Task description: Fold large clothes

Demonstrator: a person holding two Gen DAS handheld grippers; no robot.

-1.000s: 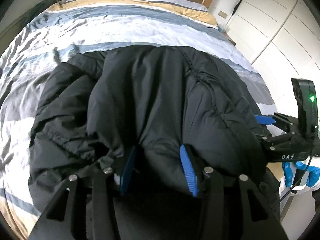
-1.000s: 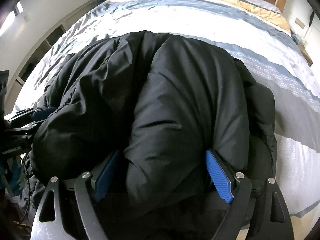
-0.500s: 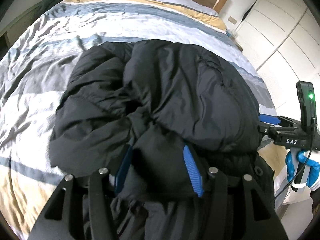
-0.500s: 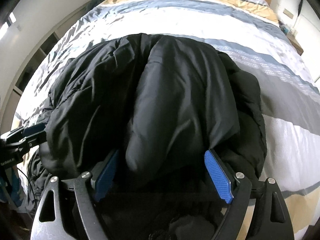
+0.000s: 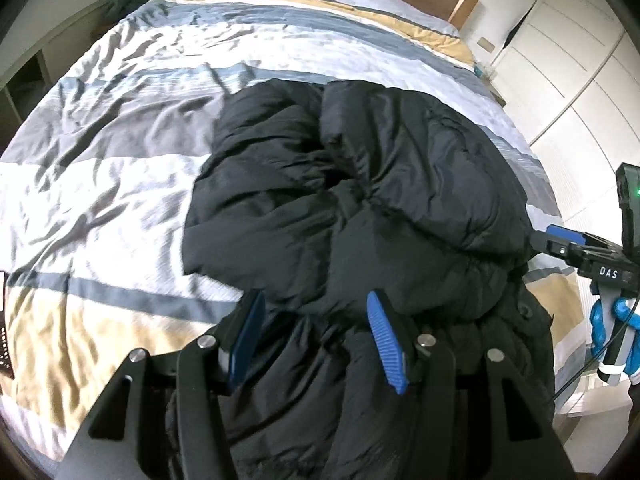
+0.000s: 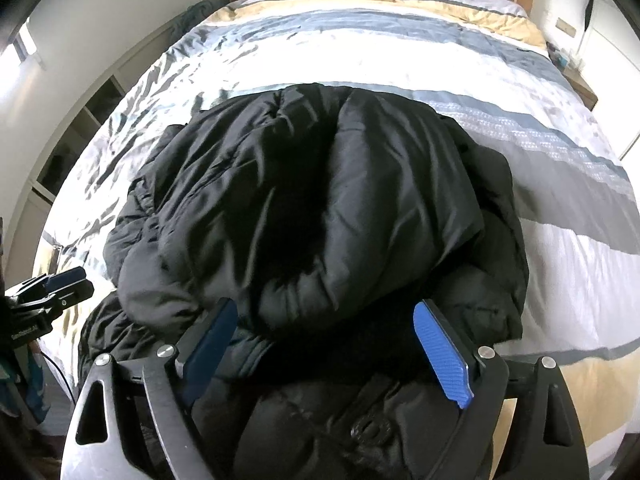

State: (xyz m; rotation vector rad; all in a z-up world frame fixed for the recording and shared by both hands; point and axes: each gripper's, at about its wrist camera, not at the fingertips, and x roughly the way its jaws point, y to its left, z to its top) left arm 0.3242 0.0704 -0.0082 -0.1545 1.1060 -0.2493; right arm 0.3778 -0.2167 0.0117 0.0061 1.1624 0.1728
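A big black puffy coat (image 5: 360, 200) lies bunched up on a bed (image 5: 100, 184) with a stripy cover; it sits near the foot end, and part of it hangs over the edge.

The left gripper (image 5: 316, 336) points steeply down at the coat; its jaws have just been opening a little, with a thick fold of coat between the blue pads (image 5: 384, 340); I cannot tell if they pinch it.

The right gripper (image 6: 332, 344) tips down too; its jaws stand wide, its pads (image 6: 442, 356) on both sides of a fat roll of coat; I cannot tell if it squeezes.

A hand in a blue glove (image 5: 616, 332) holds the right gripper's handle.
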